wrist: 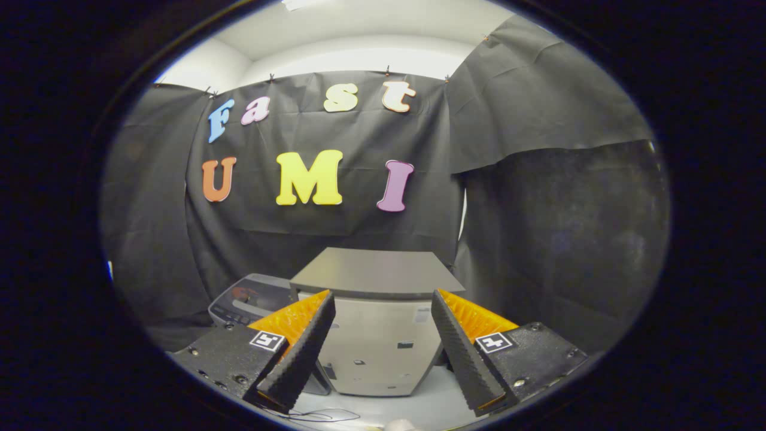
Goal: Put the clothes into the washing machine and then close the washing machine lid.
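Our gripper [383, 341] faced the washing machine [374, 335], fingers spread and empty.
The machine stood just beyond the fingers on the desk [431, 407]; we judged they should approach level.

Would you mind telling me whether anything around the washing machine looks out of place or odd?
Nothing stands out. The washing machine stands upright ahead of the open, empty gripper, its flat lid lying level on top. A grey device sits beside it, and a thin cable lies loose on the white surface near the jaws.
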The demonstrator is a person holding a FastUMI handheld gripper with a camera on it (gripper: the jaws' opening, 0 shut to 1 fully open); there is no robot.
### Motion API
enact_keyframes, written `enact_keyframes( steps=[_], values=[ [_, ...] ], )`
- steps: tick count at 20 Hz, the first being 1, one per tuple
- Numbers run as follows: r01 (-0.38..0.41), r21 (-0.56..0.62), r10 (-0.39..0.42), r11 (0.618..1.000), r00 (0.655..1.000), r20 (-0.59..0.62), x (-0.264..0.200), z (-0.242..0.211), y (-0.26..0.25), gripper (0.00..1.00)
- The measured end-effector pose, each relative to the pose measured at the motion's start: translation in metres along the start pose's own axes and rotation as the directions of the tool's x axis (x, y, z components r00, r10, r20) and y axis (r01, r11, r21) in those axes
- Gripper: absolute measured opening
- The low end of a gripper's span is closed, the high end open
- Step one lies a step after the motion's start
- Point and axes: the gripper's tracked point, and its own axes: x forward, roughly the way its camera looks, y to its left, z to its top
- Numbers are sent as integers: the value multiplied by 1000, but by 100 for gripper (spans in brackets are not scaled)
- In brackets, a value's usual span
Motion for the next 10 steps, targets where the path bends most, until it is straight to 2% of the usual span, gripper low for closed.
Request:
enact_keyframes(
  steps=[5, 7, 10],
  values=[
    [-6, 53, 11, 999, 995, -95, -10, -65, -11, 100],
    [-10, 41, 15, 999, 991, -132, -11, -87, -10, 100],
    [-35, 31, 39, 999, 991, -127, -15, -92, -6, 100]
  ],
)
